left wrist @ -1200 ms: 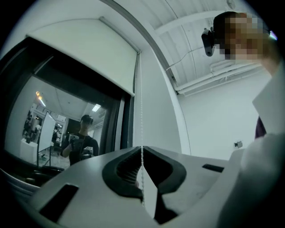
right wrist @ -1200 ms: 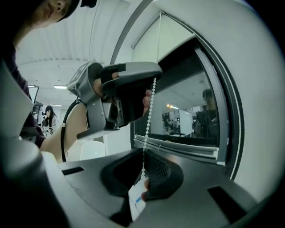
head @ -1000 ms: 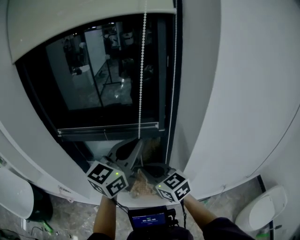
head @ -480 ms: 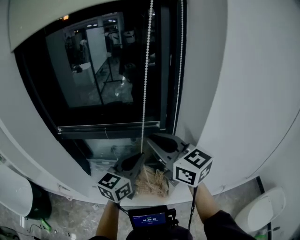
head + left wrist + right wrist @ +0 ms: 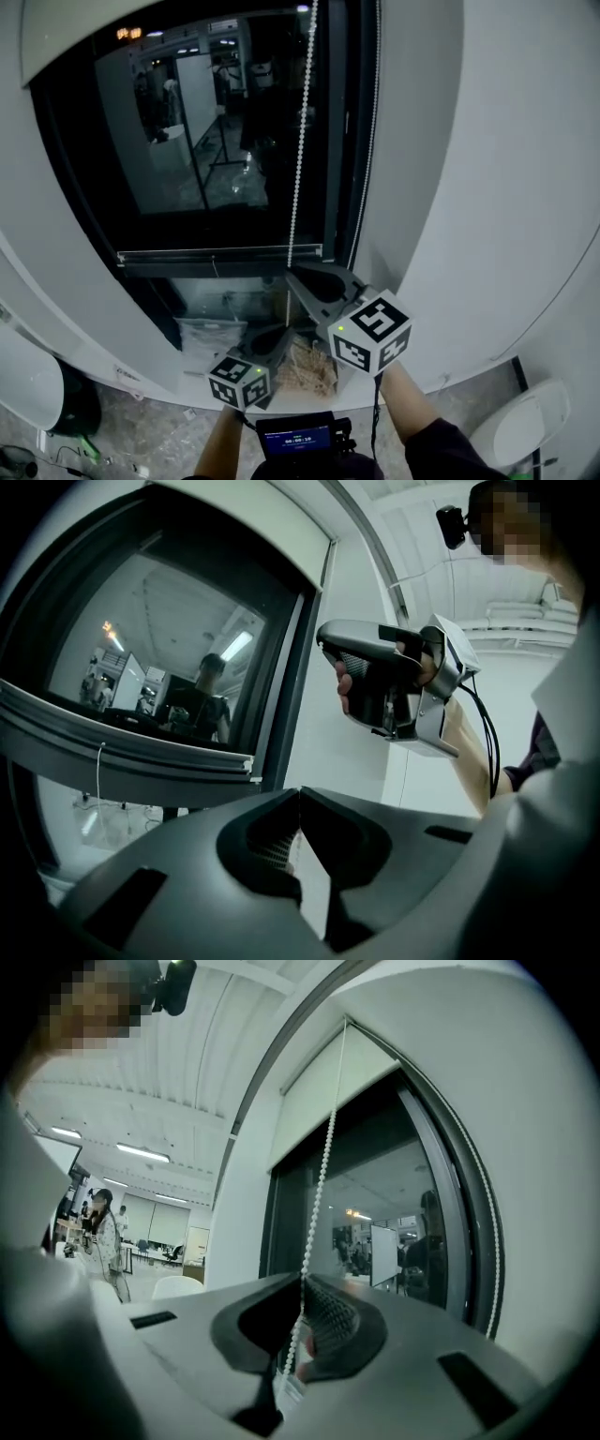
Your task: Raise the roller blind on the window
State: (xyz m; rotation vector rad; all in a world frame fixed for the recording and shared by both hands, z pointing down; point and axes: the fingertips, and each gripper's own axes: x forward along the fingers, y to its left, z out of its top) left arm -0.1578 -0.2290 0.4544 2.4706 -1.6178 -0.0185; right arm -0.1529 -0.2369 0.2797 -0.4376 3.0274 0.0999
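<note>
The white roller blind (image 5: 112,19) is rolled high, and its bottom edge crosses the top of the dark window. A white bead chain (image 5: 298,141) hangs in front of the glass. My right gripper (image 5: 292,275) is shut on that chain at sill height. In the right gripper view the bead chain (image 5: 319,1204) runs down between the closed tips of the right gripper (image 5: 302,1283). My left gripper (image 5: 281,333) is lower and a little nearer to me. In its own view the left gripper (image 5: 299,791) has its tips together, with faint beads in the hollow behind them.
The chain's second strand (image 5: 375,122) runs down the right window frame. A grey bottom rail (image 5: 220,255) crosses the window. A curved white wall (image 5: 487,187) fills the right. A straw-like heap (image 5: 309,366) lies below the grippers. White rounded objects (image 5: 525,422) stand on the floor.
The left gripper has pulled the chain down from sill height. The right gripper came up and shut on the chain above it. The blind's bottom edge has risen.
</note>
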